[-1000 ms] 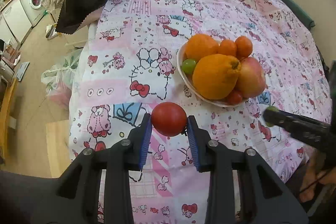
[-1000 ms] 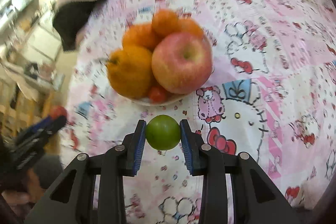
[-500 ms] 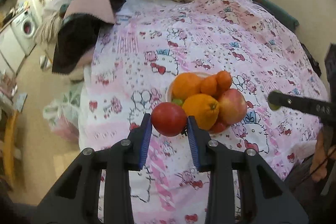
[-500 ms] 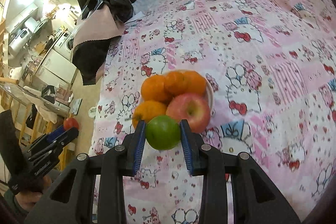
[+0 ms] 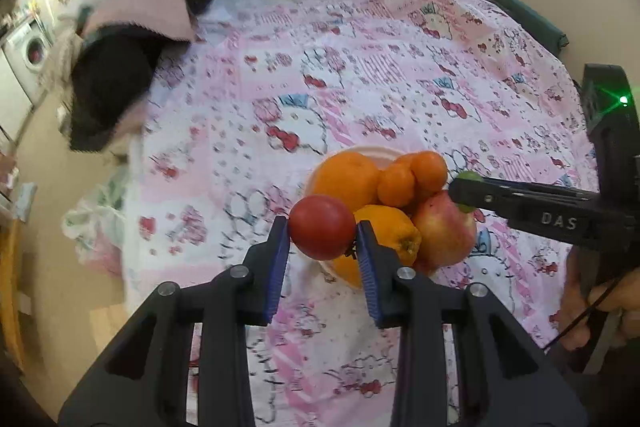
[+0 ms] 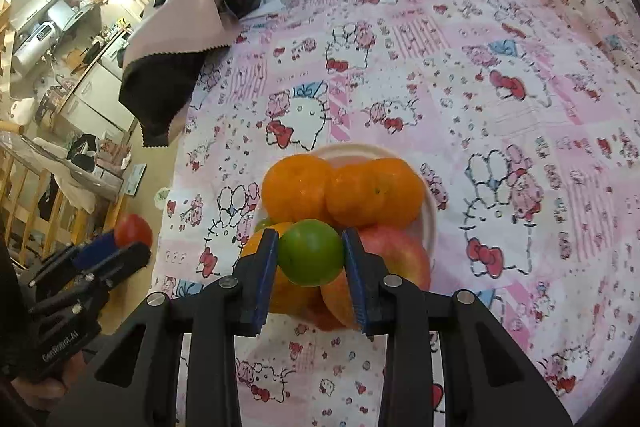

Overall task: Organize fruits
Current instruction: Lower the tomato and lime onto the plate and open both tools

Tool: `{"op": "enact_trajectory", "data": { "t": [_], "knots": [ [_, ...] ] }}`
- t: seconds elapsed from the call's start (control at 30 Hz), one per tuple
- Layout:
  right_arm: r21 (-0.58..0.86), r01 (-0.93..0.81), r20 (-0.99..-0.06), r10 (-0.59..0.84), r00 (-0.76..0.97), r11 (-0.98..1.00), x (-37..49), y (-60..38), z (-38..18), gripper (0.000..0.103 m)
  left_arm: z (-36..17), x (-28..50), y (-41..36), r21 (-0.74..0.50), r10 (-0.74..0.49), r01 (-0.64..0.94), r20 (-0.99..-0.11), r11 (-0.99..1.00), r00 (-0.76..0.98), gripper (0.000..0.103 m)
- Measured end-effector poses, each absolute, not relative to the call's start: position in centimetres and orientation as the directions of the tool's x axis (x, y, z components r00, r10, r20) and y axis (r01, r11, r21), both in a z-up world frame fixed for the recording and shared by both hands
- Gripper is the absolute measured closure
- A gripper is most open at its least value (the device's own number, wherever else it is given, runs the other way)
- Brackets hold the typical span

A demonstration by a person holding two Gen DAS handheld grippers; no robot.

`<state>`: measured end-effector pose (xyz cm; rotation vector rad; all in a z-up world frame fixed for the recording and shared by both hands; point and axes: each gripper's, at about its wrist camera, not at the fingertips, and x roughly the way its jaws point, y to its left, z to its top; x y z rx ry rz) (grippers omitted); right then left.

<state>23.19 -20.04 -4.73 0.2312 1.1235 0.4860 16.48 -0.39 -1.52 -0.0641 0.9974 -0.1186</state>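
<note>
- Left hand-held gripper (image 5: pixel 323 251) is clamped on a red tomato (image 5: pixel 322 227), blue pads squeezing it on both sides, held up in the air near the bowl (image 5: pixel 374 151).
- Right hand-held gripper (image 6: pixel 311 261) is clamped on a green lime-looking fruit (image 6: pixel 311 253), hanging right above the pile.
- The bowl sits on a bed with a pink cartoon sheet (image 6: pixel 500 99) and it's already heaped: oranges (image 6: pixel 298 185), a couple of mandarins (image 6: pixel 376 193) and a red apple (image 6: pixel 396 255) stacked past the rim.
- Biggest risk imo: there's no flat spot left, so anything let go on top could roll off the heap onto the sheet, or knock a mandarin loose.
- The bed is soft, so a nudge on the rim might tip the whole bowl.
- Both grippers are crowding the same bowl, so they could bump each other.
- The tomato is probably soft (hard to tell from here), so squeezing harder could bruise it.
</note>
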Motion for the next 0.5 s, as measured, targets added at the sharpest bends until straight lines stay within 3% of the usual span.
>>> {"op": "enact_trajectory", "data": {
  "t": [0.5],
  "knots": [
    [0.433, -0.258, -0.824, 0.496, 0.276, 0.863, 24.9, -18.2, -7.6, 0.065, -2.9, 17.6, -1.5, -0.125, -0.157, 0.099, -0.856, 0.987, 0.493, 0.073]
  ]
}}
